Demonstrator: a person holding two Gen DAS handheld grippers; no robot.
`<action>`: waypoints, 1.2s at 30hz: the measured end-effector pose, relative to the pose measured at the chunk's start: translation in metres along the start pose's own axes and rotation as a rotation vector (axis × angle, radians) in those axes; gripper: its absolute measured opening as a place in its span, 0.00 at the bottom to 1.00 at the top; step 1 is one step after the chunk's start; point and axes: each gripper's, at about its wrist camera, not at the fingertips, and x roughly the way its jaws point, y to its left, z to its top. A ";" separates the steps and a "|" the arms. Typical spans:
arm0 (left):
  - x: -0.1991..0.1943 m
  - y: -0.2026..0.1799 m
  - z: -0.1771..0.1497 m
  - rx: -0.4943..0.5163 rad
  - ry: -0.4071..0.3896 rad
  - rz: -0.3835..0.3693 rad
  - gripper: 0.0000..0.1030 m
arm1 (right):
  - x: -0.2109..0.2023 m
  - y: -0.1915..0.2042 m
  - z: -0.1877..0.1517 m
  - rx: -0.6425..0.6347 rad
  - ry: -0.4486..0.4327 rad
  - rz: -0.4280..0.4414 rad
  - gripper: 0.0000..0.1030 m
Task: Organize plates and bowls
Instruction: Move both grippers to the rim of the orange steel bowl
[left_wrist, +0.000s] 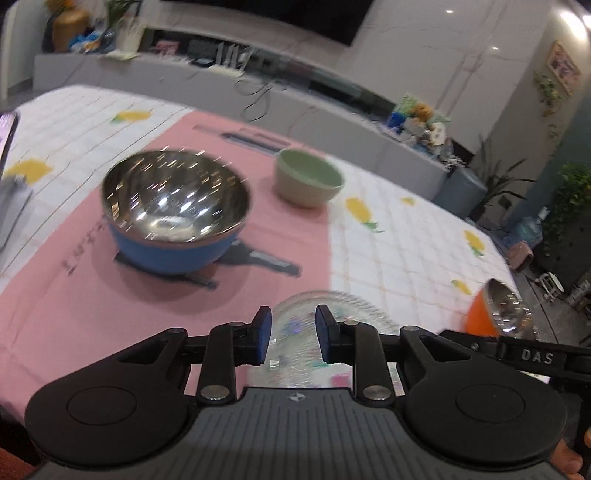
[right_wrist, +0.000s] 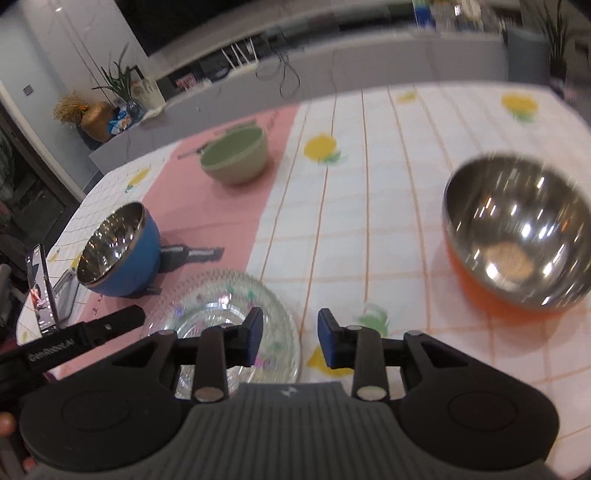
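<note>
A clear patterned glass plate (left_wrist: 347, 306) lies flat on the table, straddling the edge of the pink mat (left_wrist: 74, 314). My left gripper (left_wrist: 291, 332) hovers over the plate's near side, open, pads apart and clamping nothing. My right gripper (right_wrist: 290, 339) is open just right of the glass plate (right_wrist: 221, 306), with only tablecloth between its fingers. A blue bowl with a steel inside (left_wrist: 177, 218) stands on the mat, and a green bowl (left_wrist: 308, 177) stands farther back. An orange bowl with a steel inside (right_wrist: 517, 236) sits to the right on the cloth.
A checked tablecloth with yellow fruit prints (right_wrist: 369, 184) covers the table. A phone (right_wrist: 40, 291) stands propped at the left edge beside the blue bowl (right_wrist: 118, 251). A long grey cabinet (left_wrist: 332, 122) with clutter runs behind the table.
</note>
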 end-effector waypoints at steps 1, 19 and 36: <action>-0.002 -0.005 0.002 0.008 0.003 -0.011 0.28 | -0.005 0.001 0.001 -0.014 -0.023 -0.002 0.35; 0.023 -0.122 0.022 0.026 0.040 -0.213 0.55 | -0.094 -0.125 0.036 0.355 -0.273 -0.321 0.66; 0.092 -0.164 0.015 -0.052 0.159 -0.180 0.67 | -0.052 -0.203 0.020 0.590 -0.052 -0.266 0.56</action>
